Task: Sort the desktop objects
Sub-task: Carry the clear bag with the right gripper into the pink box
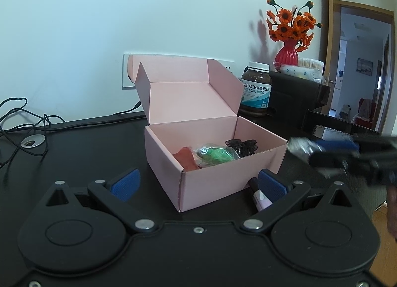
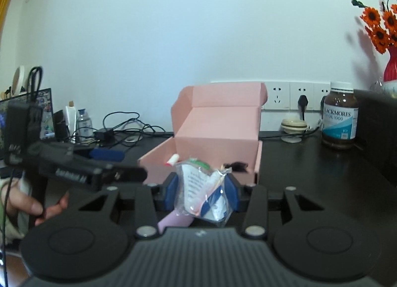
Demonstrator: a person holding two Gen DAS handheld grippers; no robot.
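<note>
An open pink cardboard box (image 1: 223, 162) stands on the black desk, lid up; inside lie a red item (image 1: 184, 159), a green toy in plastic (image 1: 215, 155) and a black hair clip (image 1: 242, 146). My left gripper (image 1: 198, 184) is wide open just in front of the box, nothing between its fingers; a pink tube (image 1: 260, 196) lies by its right finger. My right gripper (image 2: 202, 187) is shut on a clear plastic packet (image 2: 198, 187) with white, blue and green contents, held above the desk before the box (image 2: 215, 123). In the left wrist view it (image 1: 347, 153) comes in blurred from the right.
A brown fish oil bottle (image 1: 256, 88) and a red vase of orange flowers (image 1: 287, 53) stand behind the box, beside a black case (image 1: 297, 93). Cables (image 1: 22, 118) trail at the left. Wall sockets (image 2: 287, 95) sit behind. A hand (image 2: 24, 202) holds the left gripper (image 2: 86, 170).
</note>
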